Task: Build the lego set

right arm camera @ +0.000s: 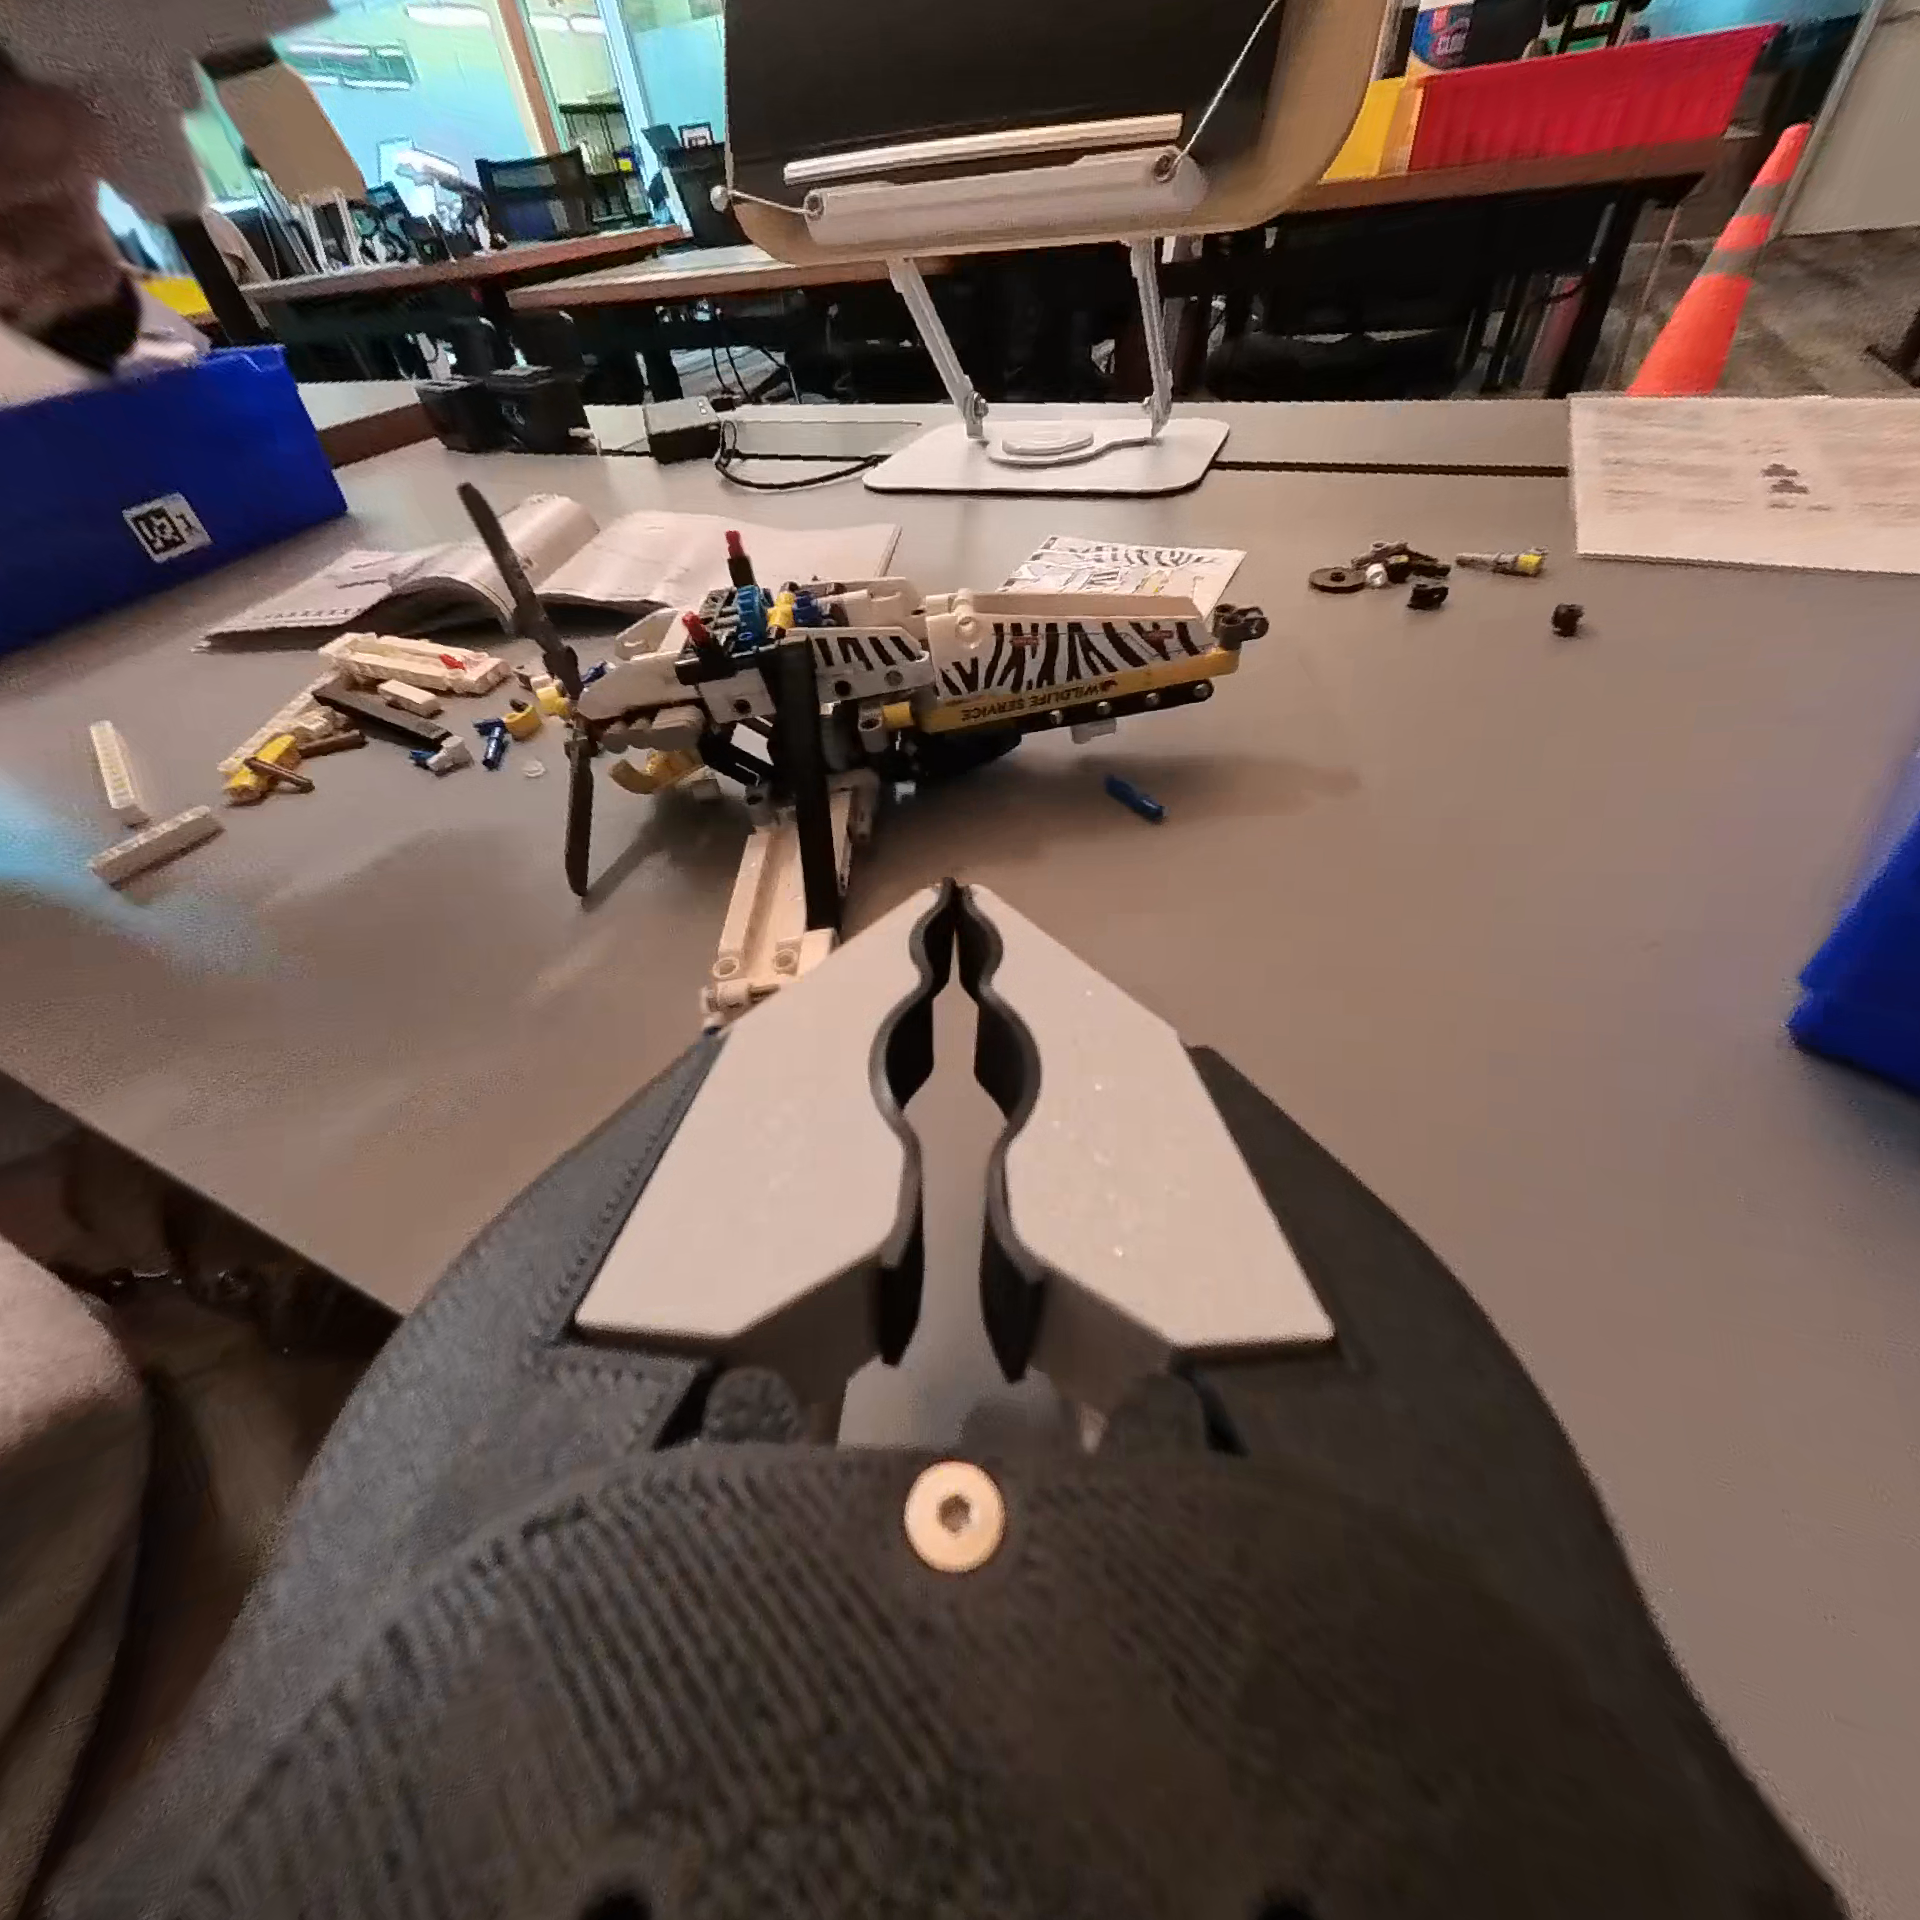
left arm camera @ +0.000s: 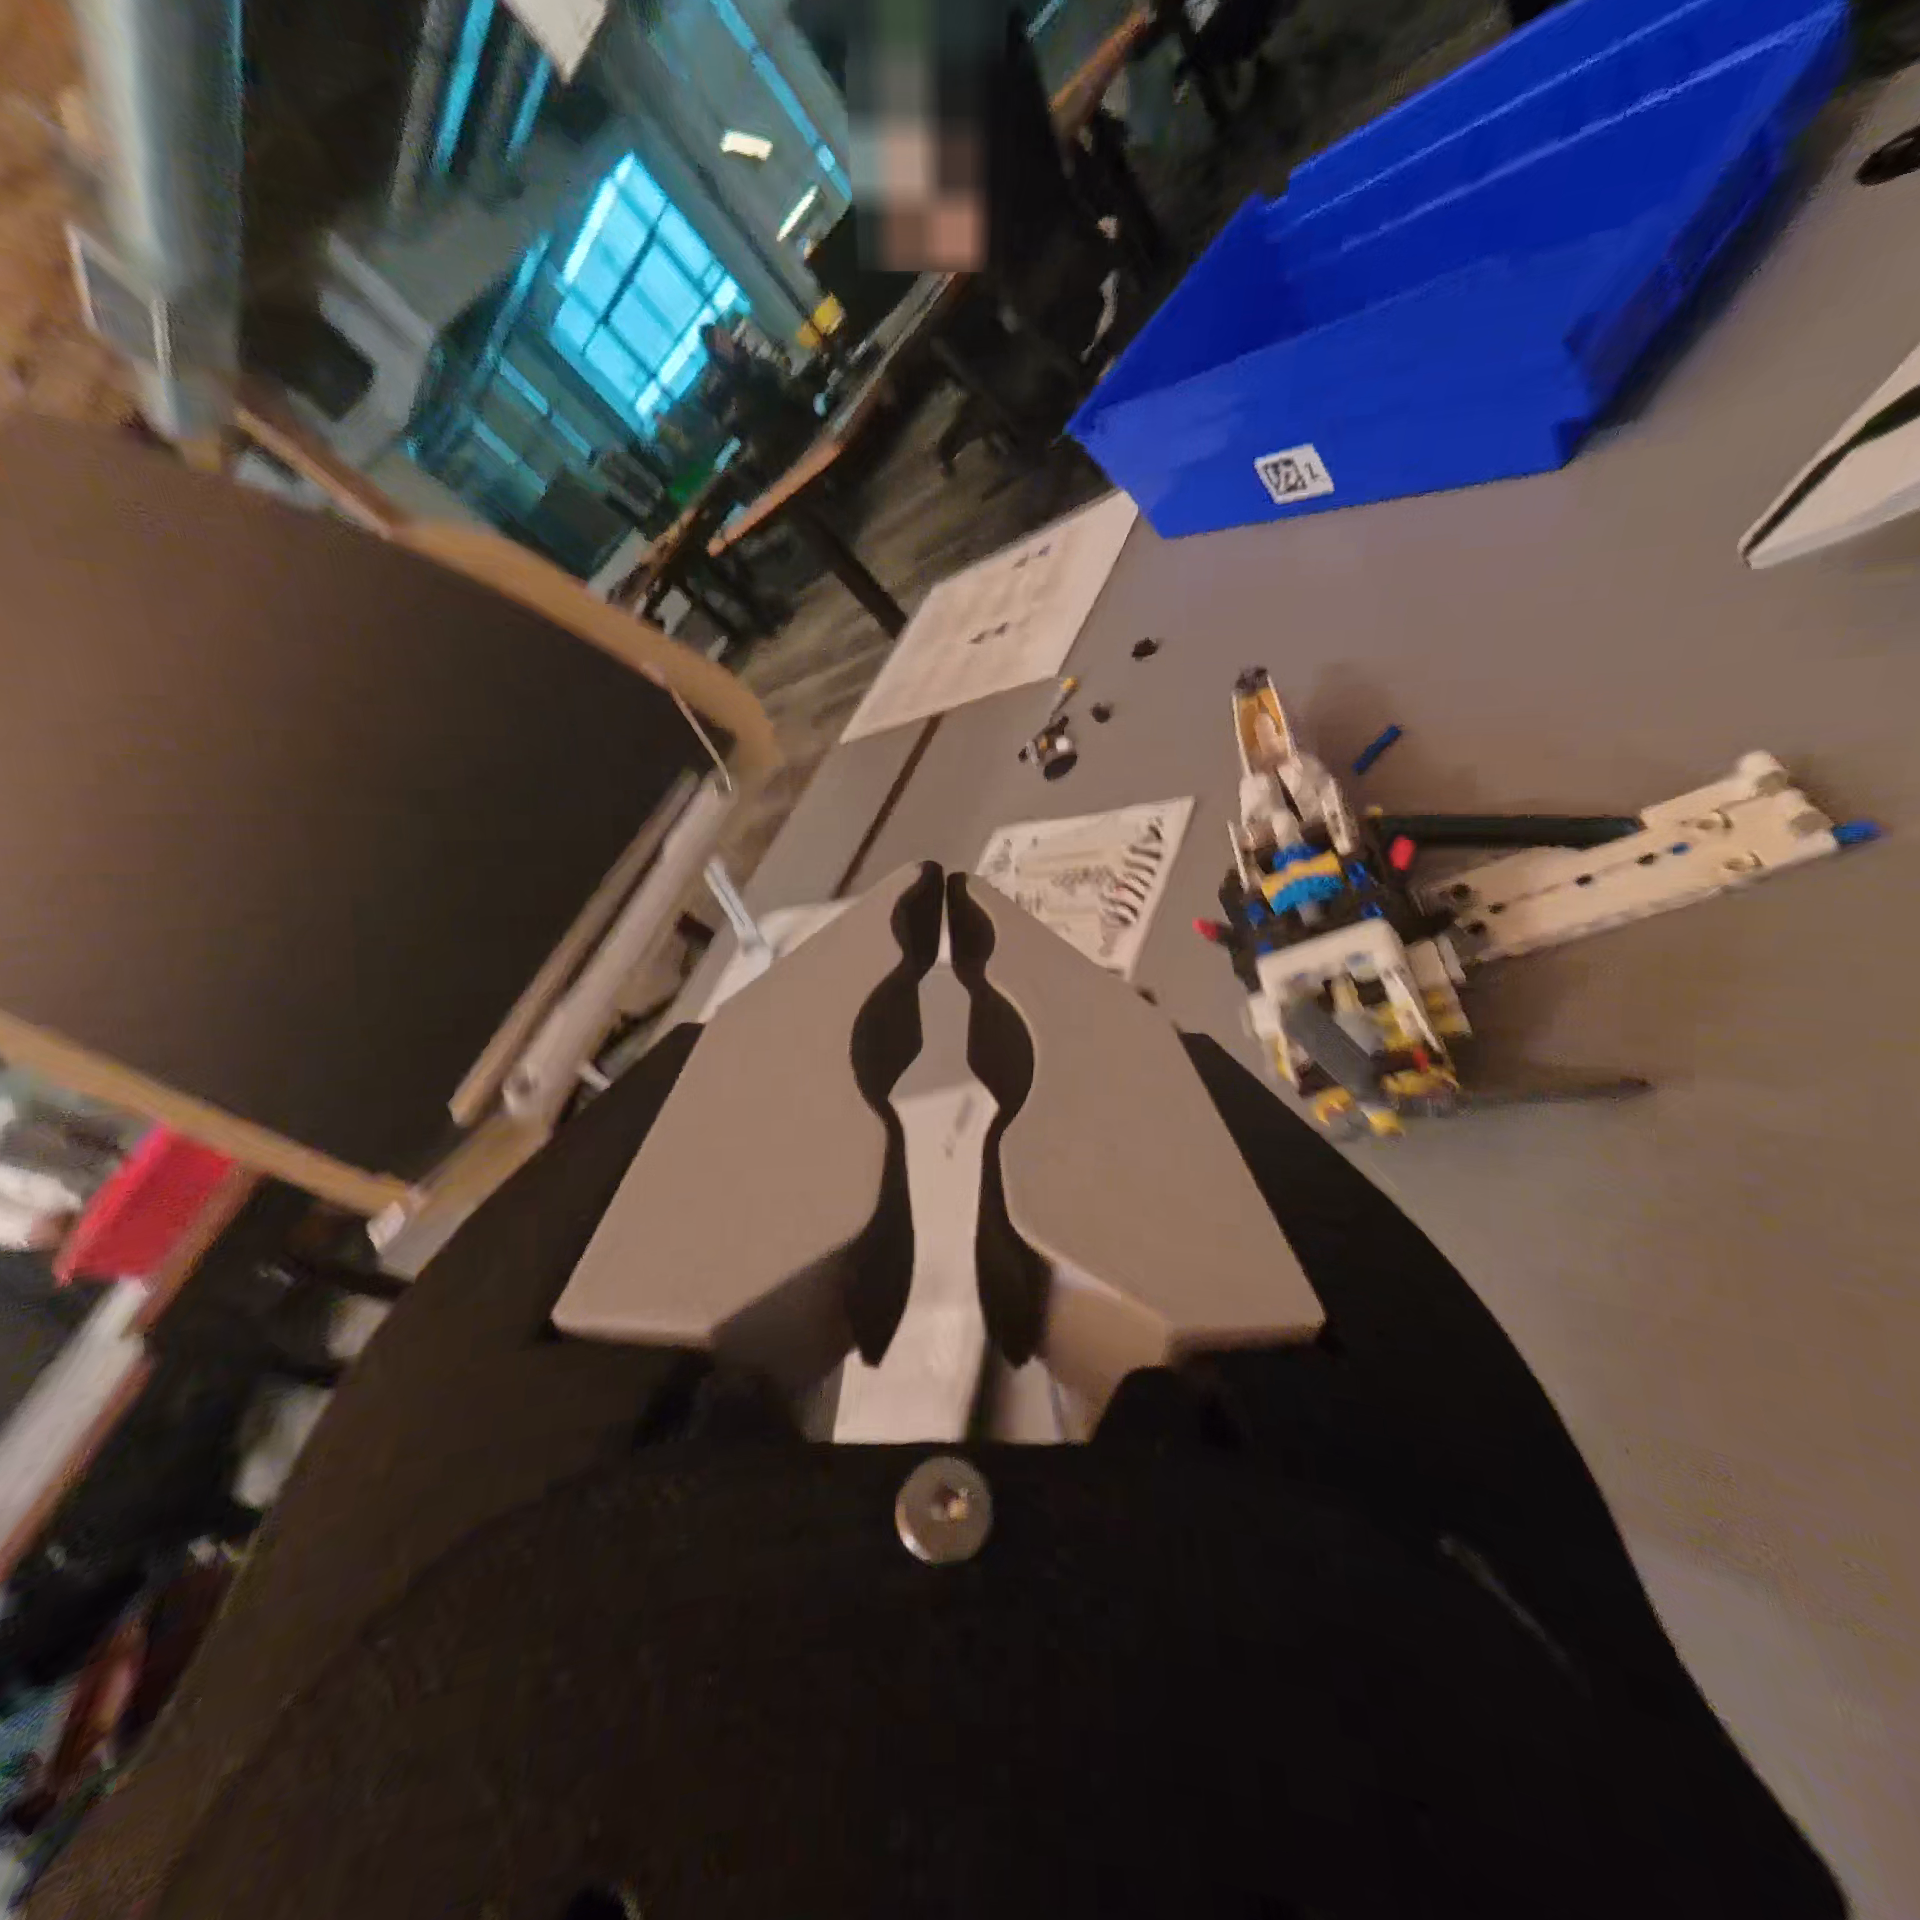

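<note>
2 grippers are clenched and empty: your left gripper [left arm camera: 943, 883] hangs off the table's edge at frame centre, and your right gripper [right arm camera: 954, 896] hovers low over the grey table [right arm camera: 1455, 935]. Your half-built lego plane [right arm camera: 904, 665] lies at upper centre of the right wrist view, with loose pieces [right arm camera: 343, 707] to its left and a blue bin [right arm camera: 156, 488] at the left edge.

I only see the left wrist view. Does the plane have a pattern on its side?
Observer: Yes, the plane has black zebra stripes along its side.
Operator: Are there spare pieces I can't see?
Observer: Some white bricks lie loose to the left of the plane.
Operator: What about the right tongs?
Observer: The right tongs are shut and empty, pointing at the plane.
</note>
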A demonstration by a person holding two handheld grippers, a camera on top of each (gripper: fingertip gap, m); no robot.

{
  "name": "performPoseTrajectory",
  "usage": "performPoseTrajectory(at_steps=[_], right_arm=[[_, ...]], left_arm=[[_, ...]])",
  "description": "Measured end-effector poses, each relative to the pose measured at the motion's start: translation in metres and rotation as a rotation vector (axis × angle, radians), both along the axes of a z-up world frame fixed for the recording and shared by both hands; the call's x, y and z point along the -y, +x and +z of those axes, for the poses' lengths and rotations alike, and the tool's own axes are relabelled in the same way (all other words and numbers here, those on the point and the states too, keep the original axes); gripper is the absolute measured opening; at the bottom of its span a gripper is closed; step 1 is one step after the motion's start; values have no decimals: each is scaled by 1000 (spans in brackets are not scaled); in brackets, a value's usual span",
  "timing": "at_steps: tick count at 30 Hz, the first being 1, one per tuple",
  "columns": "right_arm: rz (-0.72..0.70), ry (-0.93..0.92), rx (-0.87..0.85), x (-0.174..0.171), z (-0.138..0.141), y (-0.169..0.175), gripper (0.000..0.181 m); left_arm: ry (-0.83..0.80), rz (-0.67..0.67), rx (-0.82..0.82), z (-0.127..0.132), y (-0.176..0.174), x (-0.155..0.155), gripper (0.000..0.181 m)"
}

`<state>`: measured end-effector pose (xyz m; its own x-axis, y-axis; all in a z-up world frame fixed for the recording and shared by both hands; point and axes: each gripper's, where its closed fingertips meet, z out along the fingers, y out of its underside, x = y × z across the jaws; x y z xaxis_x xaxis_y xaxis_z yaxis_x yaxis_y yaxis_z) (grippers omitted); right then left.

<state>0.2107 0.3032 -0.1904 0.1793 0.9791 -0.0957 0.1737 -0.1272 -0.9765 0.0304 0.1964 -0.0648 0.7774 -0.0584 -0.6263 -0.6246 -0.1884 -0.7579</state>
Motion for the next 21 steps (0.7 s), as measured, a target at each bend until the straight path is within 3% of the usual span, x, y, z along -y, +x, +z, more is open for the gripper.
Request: performPoseTrajectory(at_steps=[7,11,14,21], right_arm=[[16,1,33,7,-2,-1,3],[64,46,56,21,3,-17,11],[84,75,129,28,-5,-28,12],[47,58,278,17,-33,-32,13]], left_arm=[[-50,34,577,-66,-5,57,0],[-40,-170,828,-74,16,79,0],[-9,-165,933,-78,3,97,0],[189,-85,975,-73,-26,135,0]])
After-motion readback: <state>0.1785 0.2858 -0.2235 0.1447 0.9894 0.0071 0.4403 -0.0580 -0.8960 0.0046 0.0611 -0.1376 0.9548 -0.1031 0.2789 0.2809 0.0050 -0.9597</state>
